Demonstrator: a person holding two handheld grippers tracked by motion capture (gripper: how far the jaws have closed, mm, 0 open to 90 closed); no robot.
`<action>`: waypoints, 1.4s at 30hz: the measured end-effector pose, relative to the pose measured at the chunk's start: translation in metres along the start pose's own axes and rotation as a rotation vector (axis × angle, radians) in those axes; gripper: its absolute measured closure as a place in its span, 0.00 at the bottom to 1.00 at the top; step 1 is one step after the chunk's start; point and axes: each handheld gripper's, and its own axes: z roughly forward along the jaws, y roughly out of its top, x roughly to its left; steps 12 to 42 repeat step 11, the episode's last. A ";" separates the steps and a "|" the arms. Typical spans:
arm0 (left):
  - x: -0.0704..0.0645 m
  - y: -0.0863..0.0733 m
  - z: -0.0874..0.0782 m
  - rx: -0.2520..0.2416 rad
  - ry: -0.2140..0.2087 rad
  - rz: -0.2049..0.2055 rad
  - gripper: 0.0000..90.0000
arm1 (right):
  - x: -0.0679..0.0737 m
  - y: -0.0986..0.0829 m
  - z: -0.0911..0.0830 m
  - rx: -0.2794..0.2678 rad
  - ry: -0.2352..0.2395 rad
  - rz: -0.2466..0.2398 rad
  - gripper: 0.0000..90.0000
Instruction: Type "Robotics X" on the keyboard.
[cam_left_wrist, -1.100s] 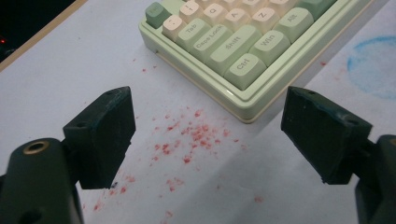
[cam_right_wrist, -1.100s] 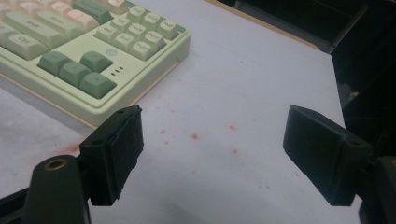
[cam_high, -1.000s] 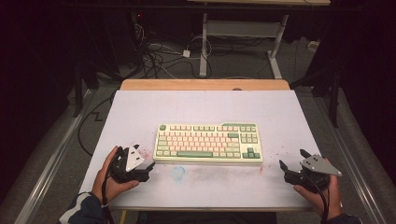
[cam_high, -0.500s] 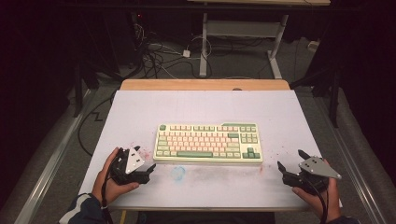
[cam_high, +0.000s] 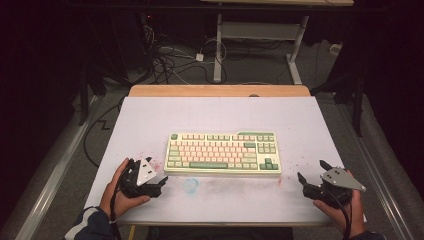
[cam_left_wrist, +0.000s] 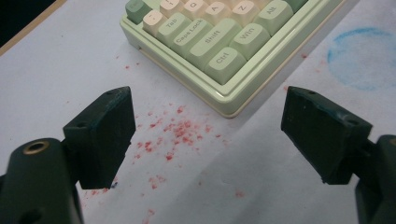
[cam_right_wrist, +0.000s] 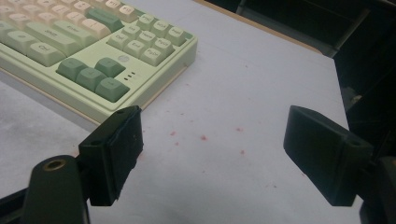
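Keyboard (cam_high: 223, 153) is the landmark: a green and cream board lying flat on the white worktop (cam_high: 300, 120), set square to the near edge, with its long side running across.

Just off the keyboard's near left corner sits the left hand-held gripper (cam_high: 161, 182), gripped by the person's left hand (cam_high: 117, 192), its grey three-cornered plate on top. Its black jaws stand wide apart and hold nothing. From the left gripper view that same corner, with the Ctrl, Shift and Caps Lock keys, lies just ahead of the jaws and between their lines, apart from both pads. Red specks (cam_left_wrist: 175, 133) dot the worktop between the jaws and the keyboard's corner, and a faint blue ring (cam_left_wrist: 362, 58) marks the sheet beside the keyboard's near edge.

Off the keyboard's near right corner, a little farther out, the right hand-held gripper (cam_high: 312, 172) rests in the person's right hand (cam_high: 345, 212). Its jaws are also spread wide and empty. In the right gripper view the keyboard's arrow keys and right end lie ahead of the left-hand jaw; whether that jaw's tip overlaps the keyboard's edge or merely sits in front of it is hard to tell. A few red flecks lie on the worktop between these jaws too.
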 end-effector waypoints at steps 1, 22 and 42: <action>0.000 0.000 0.000 0.000 -0.001 -0.002 0.18 | 0.000 0.000 0.000 0.001 0.000 0.002 0.23; 0.002 0.001 0.003 0.008 0.001 -0.002 0.18 | 0.001 0.000 0.004 0.015 0.018 0.003 0.23; 0.002 0.001 0.003 0.008 0.001 -0.002 0.18 | 0.001 0.000 0.004 0.015 0.018 0.003 0.23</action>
